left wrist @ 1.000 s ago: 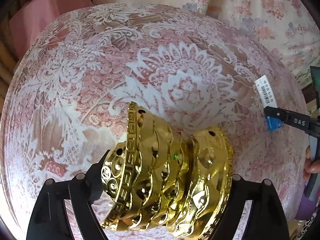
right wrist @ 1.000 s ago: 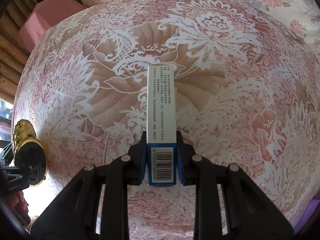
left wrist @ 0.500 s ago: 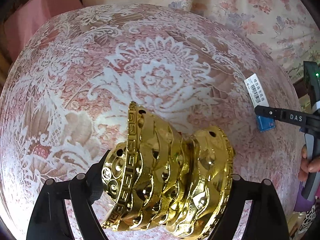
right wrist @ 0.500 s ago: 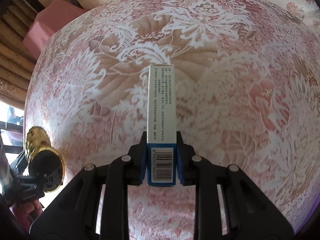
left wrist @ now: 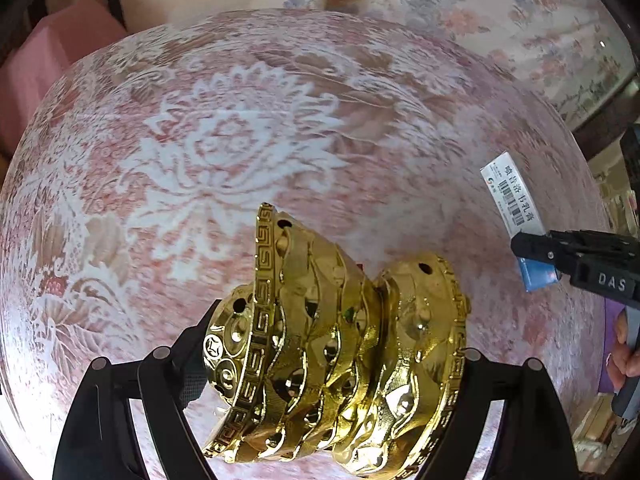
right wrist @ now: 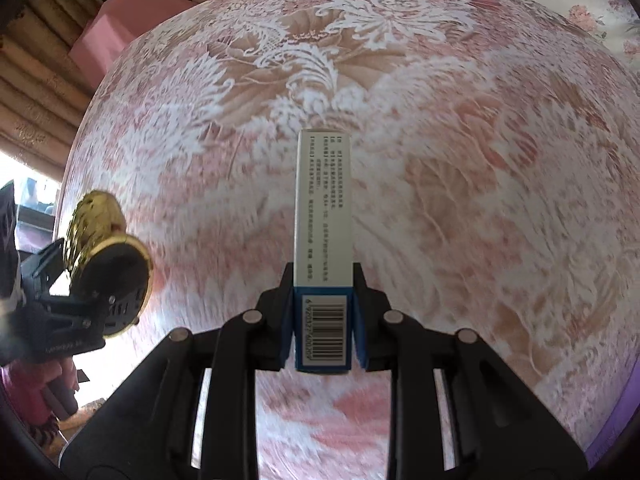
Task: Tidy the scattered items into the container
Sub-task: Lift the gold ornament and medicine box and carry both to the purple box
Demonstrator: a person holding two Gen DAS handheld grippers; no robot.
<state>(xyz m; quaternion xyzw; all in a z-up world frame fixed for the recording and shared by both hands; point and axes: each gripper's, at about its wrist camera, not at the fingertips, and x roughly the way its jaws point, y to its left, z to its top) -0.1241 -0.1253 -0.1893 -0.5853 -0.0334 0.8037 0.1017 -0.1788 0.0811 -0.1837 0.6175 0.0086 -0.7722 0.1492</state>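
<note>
Above floral tablecloth [right wrist: 460, 120], right claw [right wrist: 323, 320] clamps box [right wrist: 323, 208].

The letters "DAS" stand in white on the black right gripper [left wrist: 532, 256], just behind its jaws. The small white and blue box [right wrist: 323, 248] between those jaws carries a barcode with digits beginning "6 920327" on its near end, and rows of Chinese print too small to read along its upper face.

Round worktop [right wrist: 460, 92] draped in pink-and-white lace-patterned cloth. Beyond it, floral fabric [left wrist: 500, 12], possibly a curtain. Pink box-like block [right wrist: 120, 28] at far left; ribbed brown panelling [right wrist: 36, 76] beside bright daylight.
</note>
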